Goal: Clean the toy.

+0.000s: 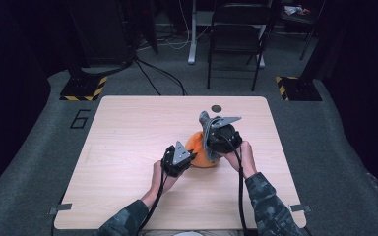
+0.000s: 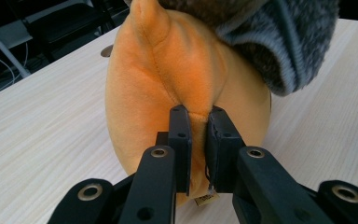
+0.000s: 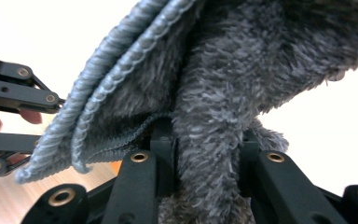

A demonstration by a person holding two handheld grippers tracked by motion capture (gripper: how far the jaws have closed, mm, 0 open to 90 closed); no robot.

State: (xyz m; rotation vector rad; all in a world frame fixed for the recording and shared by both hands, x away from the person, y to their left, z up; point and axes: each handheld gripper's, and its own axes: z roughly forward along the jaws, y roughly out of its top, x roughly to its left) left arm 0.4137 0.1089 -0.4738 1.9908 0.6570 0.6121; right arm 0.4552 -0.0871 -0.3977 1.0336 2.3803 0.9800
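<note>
Fuzzy grey cloth (image 3: 223,93), rounded orange plush (image 2: 168,84)

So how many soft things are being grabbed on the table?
2. An orange plush toy sits mid-table, pinched by the left gripper. A grey fuzzy cloth lies over its right side, pinched by the right gripper. More could be hidden underneath.

My left gripper (image 1: 189,158) sits low and near, jaws pinched shut. My right gripper (image 1: 207,142) is higher, farther right, jaws clamped too.
</note>
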